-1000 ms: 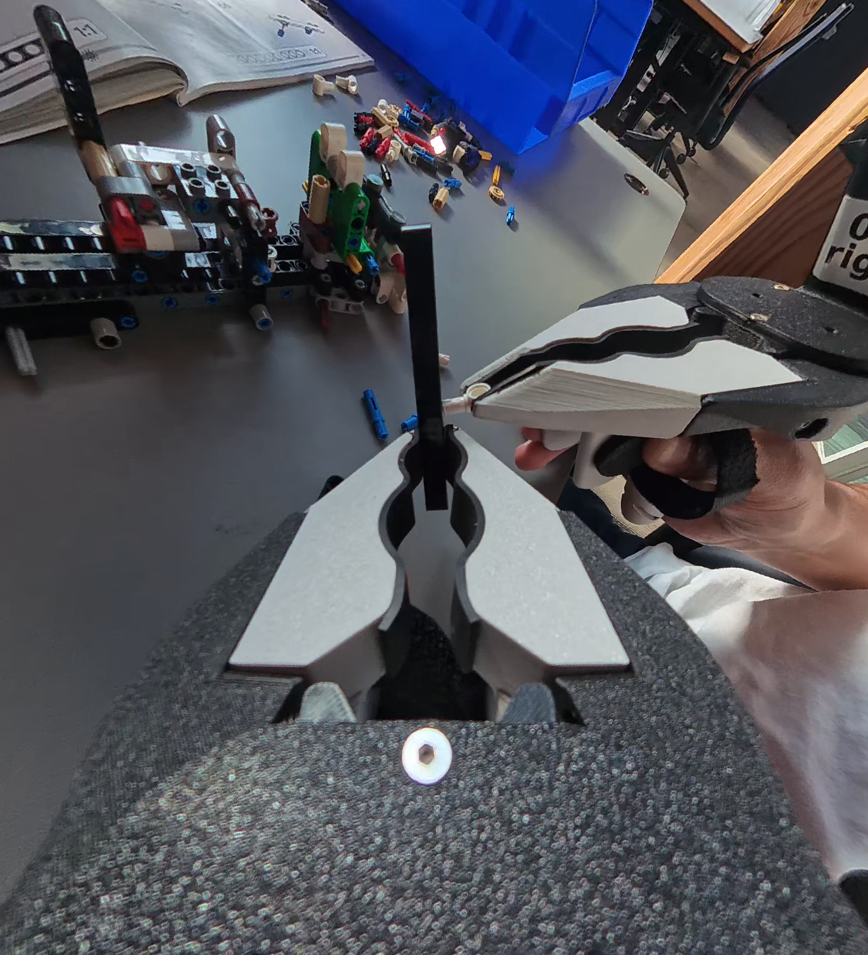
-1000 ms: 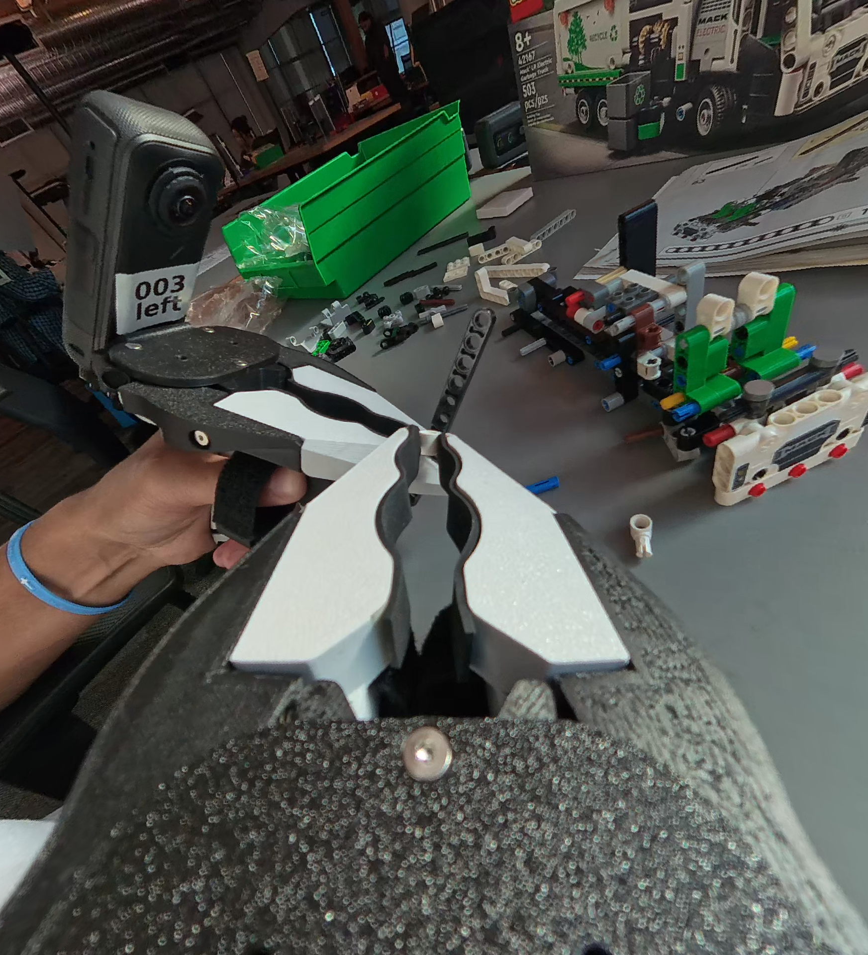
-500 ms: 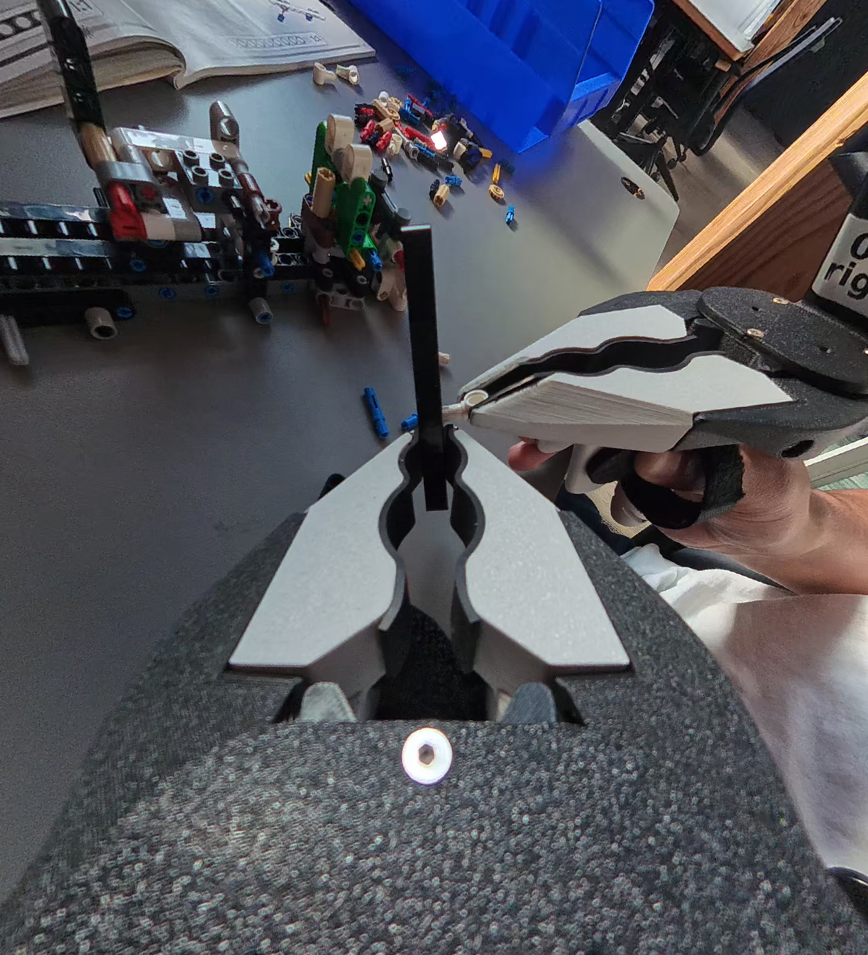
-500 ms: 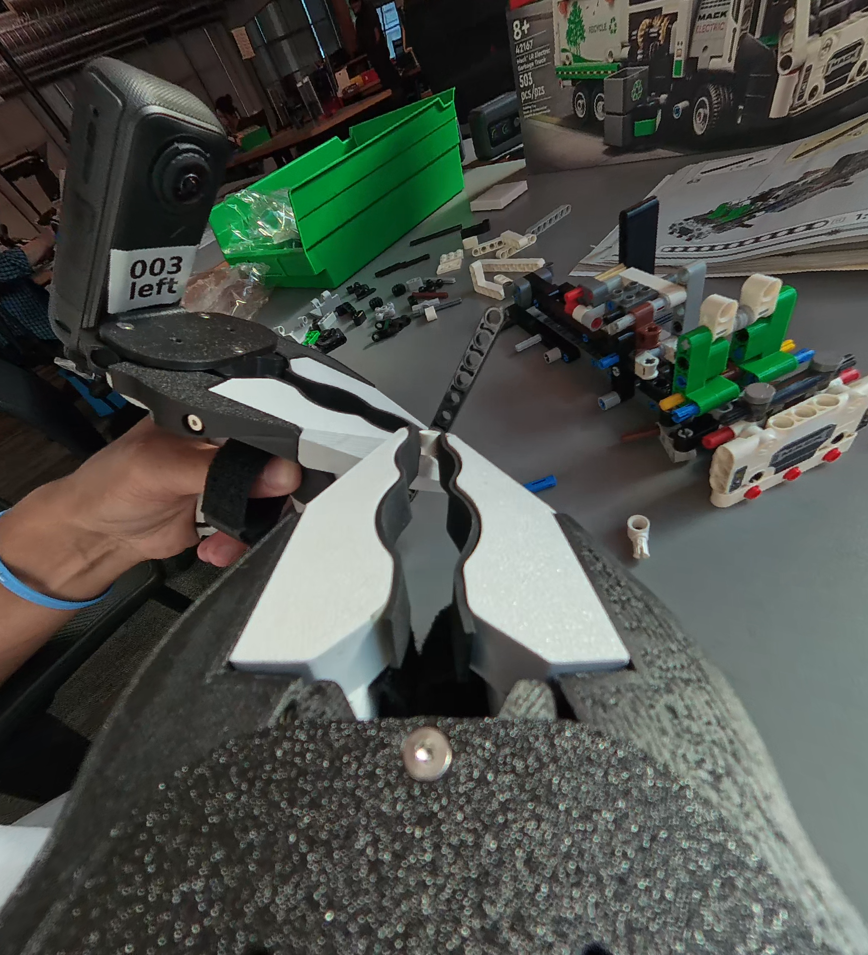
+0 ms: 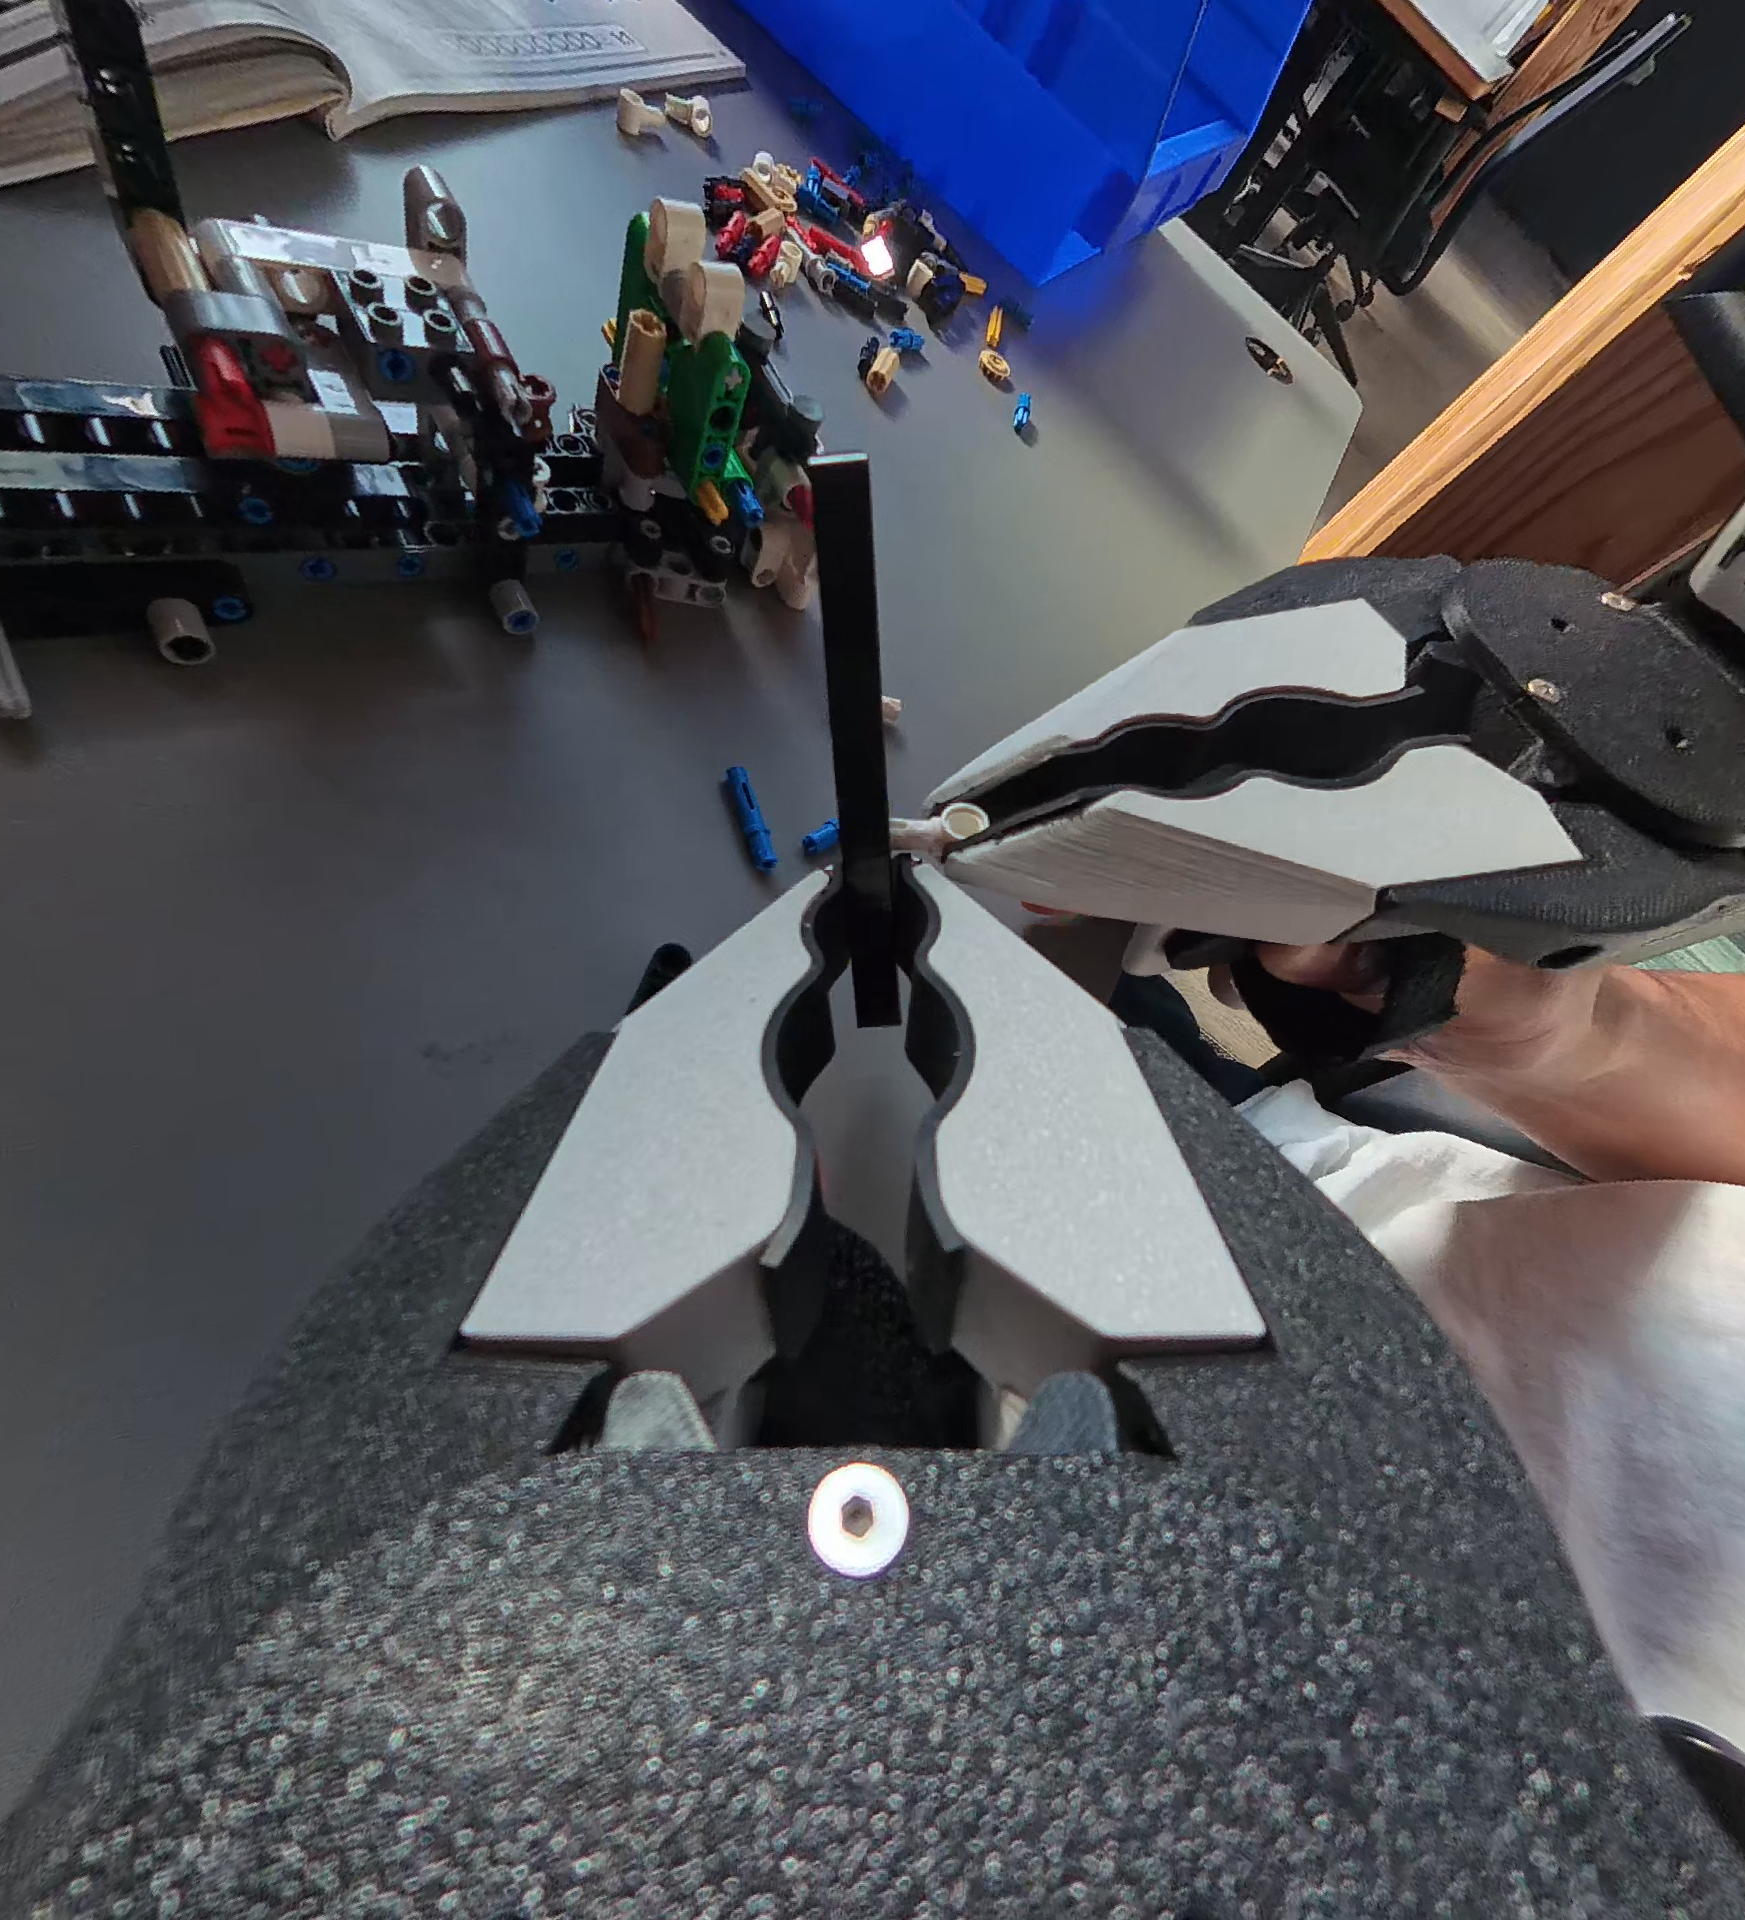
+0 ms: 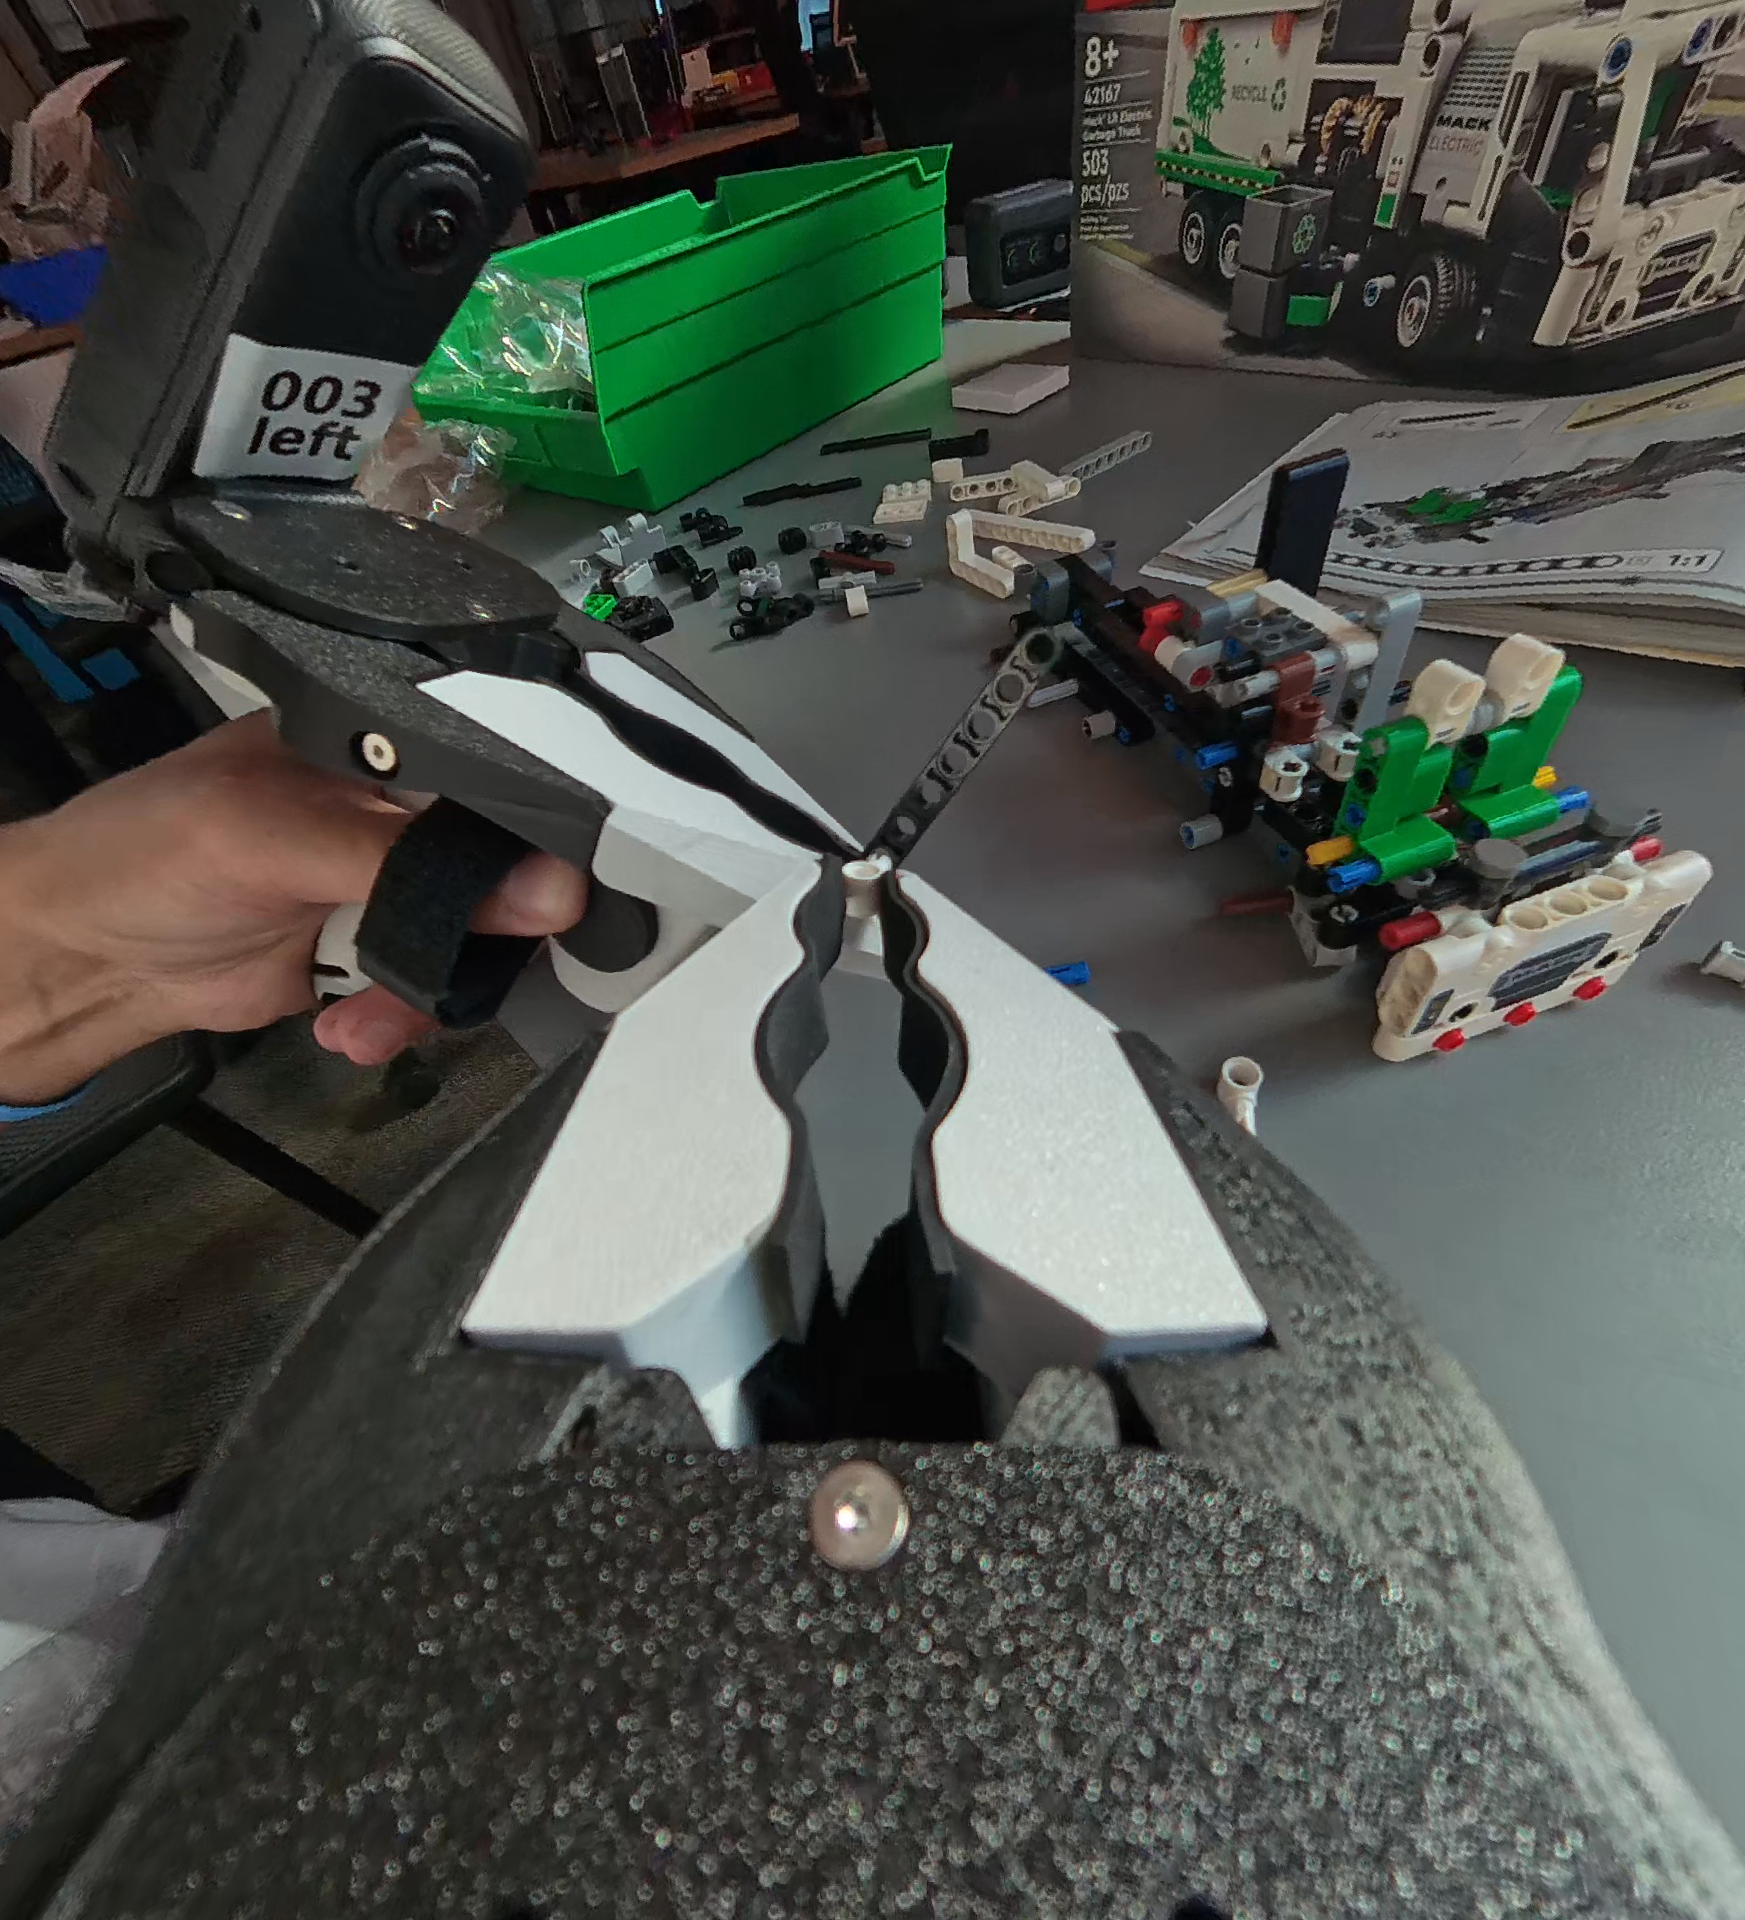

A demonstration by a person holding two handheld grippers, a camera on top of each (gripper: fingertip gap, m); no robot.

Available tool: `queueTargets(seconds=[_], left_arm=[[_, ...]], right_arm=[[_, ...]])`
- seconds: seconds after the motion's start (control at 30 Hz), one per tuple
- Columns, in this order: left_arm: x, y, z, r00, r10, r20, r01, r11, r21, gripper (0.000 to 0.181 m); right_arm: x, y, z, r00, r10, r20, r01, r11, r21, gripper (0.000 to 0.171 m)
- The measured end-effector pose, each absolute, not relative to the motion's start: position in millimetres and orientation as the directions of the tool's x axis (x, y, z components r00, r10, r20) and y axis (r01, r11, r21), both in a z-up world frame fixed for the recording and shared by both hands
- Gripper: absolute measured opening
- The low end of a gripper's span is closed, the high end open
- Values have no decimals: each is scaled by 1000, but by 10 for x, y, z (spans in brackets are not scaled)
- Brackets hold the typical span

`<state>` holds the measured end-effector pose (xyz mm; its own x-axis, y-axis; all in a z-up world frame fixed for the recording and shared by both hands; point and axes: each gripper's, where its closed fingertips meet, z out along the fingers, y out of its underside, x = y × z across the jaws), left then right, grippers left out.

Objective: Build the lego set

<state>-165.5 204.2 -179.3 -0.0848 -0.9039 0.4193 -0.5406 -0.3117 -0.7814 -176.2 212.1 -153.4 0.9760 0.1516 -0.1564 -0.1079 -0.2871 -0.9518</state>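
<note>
My left gripper [image 5: 868, 894] is shut on a long black holed beam [image 5: 850, 665] that sticks up and forward; it also shows in the right wrist view [image 6: 972, 727]. My right gripper [image 6: 863, 883] is shut on a small white connector pin [image 6: 863, 881], seen from the left wrist view [image 5: 935, 828] with its tip against the beam's lower end. The two grippers meet tip to tip above the table's near edge. The partly built truck chassis [image 5: 348, 457] with green and white parts [image 6: 1450, 790] lies on the grey table [image 5: 224, 883].
Loose small parts [image 5: 847, 270] lie near a blue bin [image 5: 1003, 125]. A green bin [image 6: 743, 312], more loose pieces [image 6: 795, 561], the open instruction booklet [image 6: 1595, 520] and the set's box [image 6: 1470, 177] stand behind. A white pin [image 6: 1240, 1081] and blue pins [image 5: 748, 816] lie nearby. The tips of both grippers are at nearly the same place.
The right gripper has brought the white pin closer, onto the lower end of the black beam. Both grippers shifted slightly; the beam stays held in the left one.
</note>
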Motion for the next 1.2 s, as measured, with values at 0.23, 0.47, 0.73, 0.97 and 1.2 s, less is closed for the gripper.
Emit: queueTargets(seconds=[0.23,0.47,0.73,0.97,1.2], left_arm=[[-1652,2045,-1796,-82,-909,410,-540,-305,-785,7],[-1652,2054,-1798,-75,-914,398,-537,-300,-789,7],[-1650,2087,-1808,-47,-945,325,-523,-254,-814,7],[-1643,2131,-1815,-2,-976,216,-507,-185,-842,7],[-1650,2104,-1800,-21,-979,201,-500,-164,-851,7]], right_arm=[[-1753,2130,-1528,979,193,-74,-16,-286,-958,6],[-1759,2134,-1539,969,224,-103,-33,-299,-954,6],[-1755,2149,-1550,957,206,-203,-123,-342,-932,5],[-1762,2165,-1555,934,174,-311,-232,-367,-901,5],[-1763,2156,-1534,920,189,-344,-260,-365,-894,5]])
